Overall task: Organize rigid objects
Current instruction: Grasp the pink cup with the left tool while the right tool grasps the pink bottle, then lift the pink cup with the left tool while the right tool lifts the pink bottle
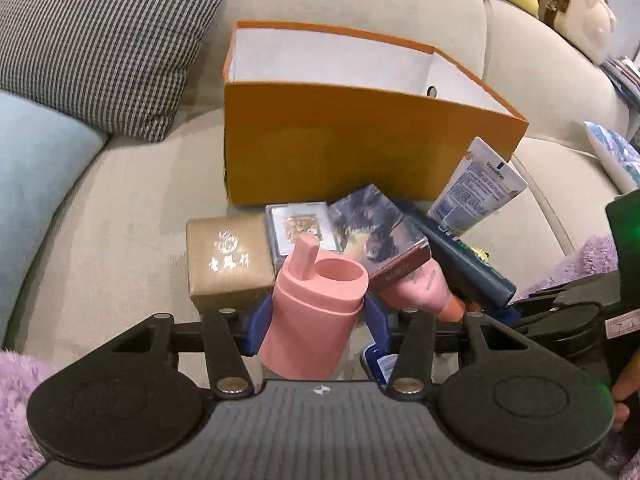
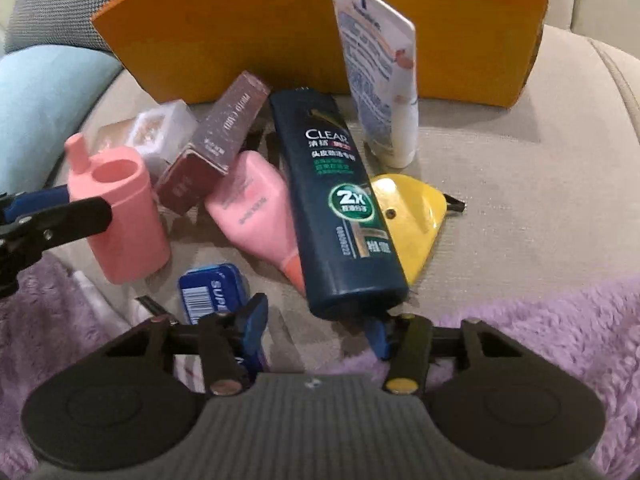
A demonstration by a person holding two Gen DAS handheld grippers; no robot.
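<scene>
My left gripper [image 1: 318, 320] is shut on a pink cup with a spout [image 1: 316, 304], also seen in the right wrist view [image 2: 120, 212]. An open orange box [image 1: 352, 140] stands behind on the beige sofa. My right gripper [image 2: 316, 328] is open around the base of a dark blue shampoo bottle [image 2: 340, 208], its fingers apart from it. Beside the bottle lie a pink tube [image 2: 256, 212], a maroon carton [image 2: 216, 136], a yellow object [image 2: 412, 208], a blue tin [image 2: 212, 292] and a white Vaseline tube [image 2: 380, 72] leaning on the box.
A tan box [image 1: 228, 260] and a clear card case [image 1: 300, 228] lie left of the pile. A checked pillow [image 1: 100, 40] and a light blue cushion [image 1: 36, 184] sit left. A purple fluffy blanket [image 2: 540, 340] covers the front. A white bag [image 1: 580, 8] is far right.
</scene>
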